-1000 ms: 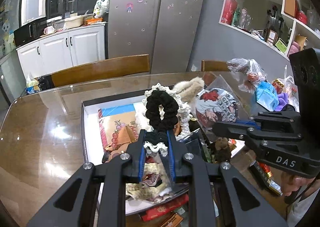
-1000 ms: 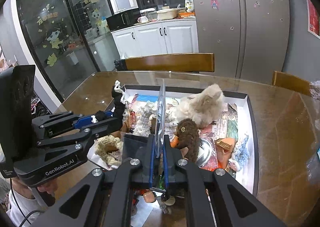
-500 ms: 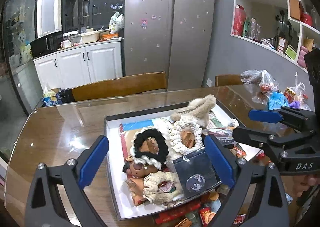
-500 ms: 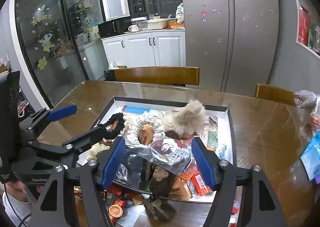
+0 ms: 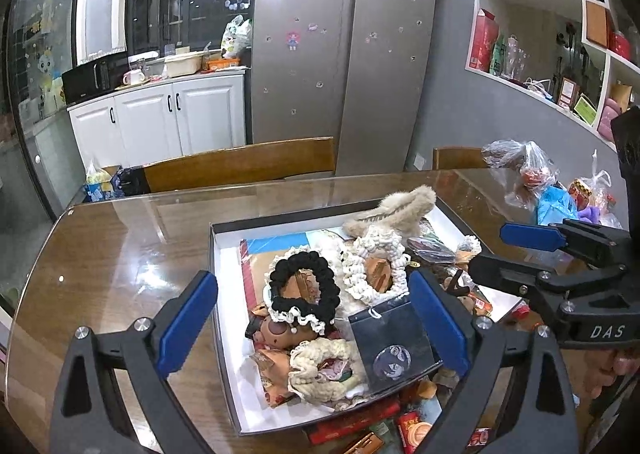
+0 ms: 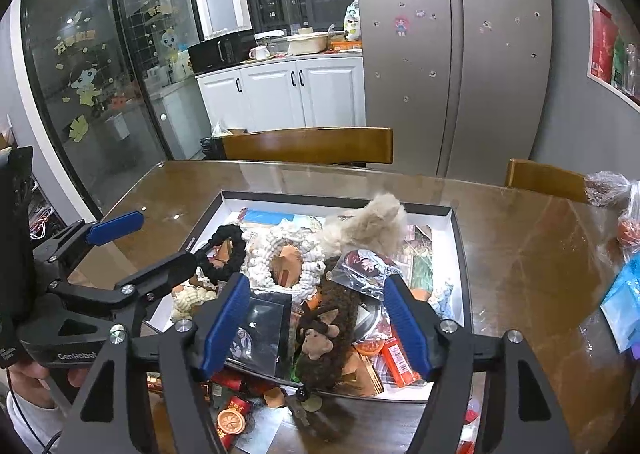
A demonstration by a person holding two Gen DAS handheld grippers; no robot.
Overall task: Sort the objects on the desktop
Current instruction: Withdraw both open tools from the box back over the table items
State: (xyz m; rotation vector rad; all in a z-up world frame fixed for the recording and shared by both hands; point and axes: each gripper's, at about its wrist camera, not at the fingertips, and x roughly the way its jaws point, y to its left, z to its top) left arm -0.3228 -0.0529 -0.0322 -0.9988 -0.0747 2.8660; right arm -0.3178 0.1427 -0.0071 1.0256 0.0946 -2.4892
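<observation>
Both your grippers have let go and pulled back: left gripper (image 5: 312, 328) gapes empty above the black scrunchie (image 5: 302, 290) lying flat in the tray (image 5: 224, 318). Right gripper (image 6: 316, 328), equally wide and empty, hovers nearer the plush monkey (image 6: 320, 338), straight ahead between its pads.

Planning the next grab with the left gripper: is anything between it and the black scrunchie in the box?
Nothing visible does. The open left gripper hangs above the black scrunchie with white lace trim, which lies on top of the pile.

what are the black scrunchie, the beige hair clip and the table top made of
Black scrunchie: looks like matte knitted yarn, bobbly, with a white frilly edge. Beige hair clip: fluffy fur or plush covering, core hidden. Table top: glossy brown wood, probably under glass, given its sharp reflections.
</observation>
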